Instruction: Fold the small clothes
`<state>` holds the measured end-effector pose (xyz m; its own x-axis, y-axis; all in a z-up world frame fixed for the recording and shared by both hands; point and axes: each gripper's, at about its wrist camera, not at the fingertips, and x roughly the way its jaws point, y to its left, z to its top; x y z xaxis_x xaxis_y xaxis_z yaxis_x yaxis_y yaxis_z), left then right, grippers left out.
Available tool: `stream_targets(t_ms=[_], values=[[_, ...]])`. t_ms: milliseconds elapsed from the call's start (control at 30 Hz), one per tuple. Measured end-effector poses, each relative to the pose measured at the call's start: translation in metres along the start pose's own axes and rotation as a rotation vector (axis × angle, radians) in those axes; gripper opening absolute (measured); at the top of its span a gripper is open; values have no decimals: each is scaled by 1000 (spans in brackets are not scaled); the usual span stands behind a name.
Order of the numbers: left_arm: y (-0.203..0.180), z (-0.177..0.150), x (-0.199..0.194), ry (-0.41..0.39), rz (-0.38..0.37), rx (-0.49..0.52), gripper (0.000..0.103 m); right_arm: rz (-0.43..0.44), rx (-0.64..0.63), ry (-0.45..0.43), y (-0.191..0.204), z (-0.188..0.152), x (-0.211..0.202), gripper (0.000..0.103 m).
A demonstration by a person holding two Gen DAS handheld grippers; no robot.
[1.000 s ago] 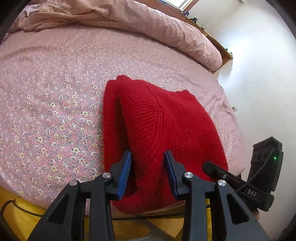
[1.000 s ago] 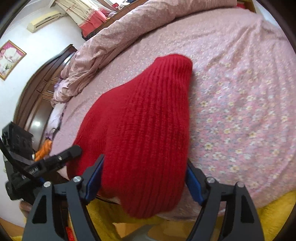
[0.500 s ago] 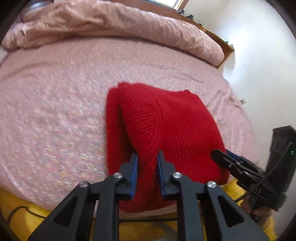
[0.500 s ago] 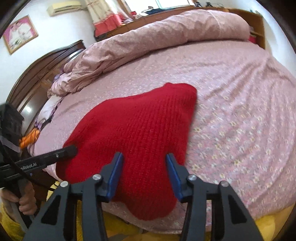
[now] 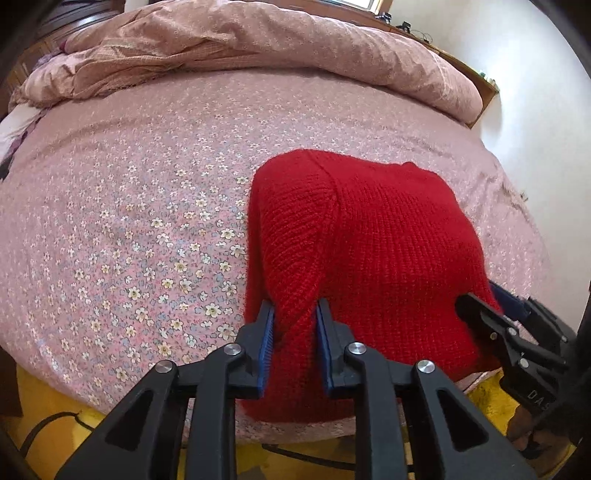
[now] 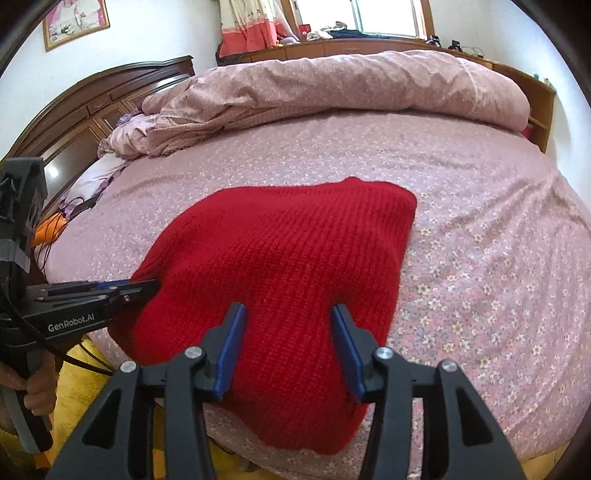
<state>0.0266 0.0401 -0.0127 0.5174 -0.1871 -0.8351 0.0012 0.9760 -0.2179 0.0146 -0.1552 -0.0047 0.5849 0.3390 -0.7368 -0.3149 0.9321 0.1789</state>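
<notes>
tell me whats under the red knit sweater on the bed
The red knit sweater lies on the pink floral bedsheet, its near edge hanging past the bed's edge. Whatever lies directly beneath it, including any folded-under layers, is covered.

Floral bedsheet point(image 5: 129, 221), rumpled duvet point(image 6: 332, 88), wooden headboard point(image 6: 92, 107), framed picture point(image 6: 75, 20).

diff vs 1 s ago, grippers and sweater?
Left gripper went from open to pinching a ridge of the red knit sweater at its near edge. Right gripper narrowed around the sweater's other near corner; both jaws now easing open. Sweater stays folded on the floral bedsheet.
</notes>
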Motion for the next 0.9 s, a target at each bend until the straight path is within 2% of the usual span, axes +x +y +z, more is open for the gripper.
stream_targets(t_ms=[200,400,900], values=[[-2,-1,-13,-2,-16,-33,15,-42,6,-16,4,-1,-11,61],[-8,-7,-28,-9,3,-35,15,-46,29,-15,4,-6,-24,63],[-24,-42,-42,-3,116,-10,21,-60,77,-19,6,-38,-63,68]])
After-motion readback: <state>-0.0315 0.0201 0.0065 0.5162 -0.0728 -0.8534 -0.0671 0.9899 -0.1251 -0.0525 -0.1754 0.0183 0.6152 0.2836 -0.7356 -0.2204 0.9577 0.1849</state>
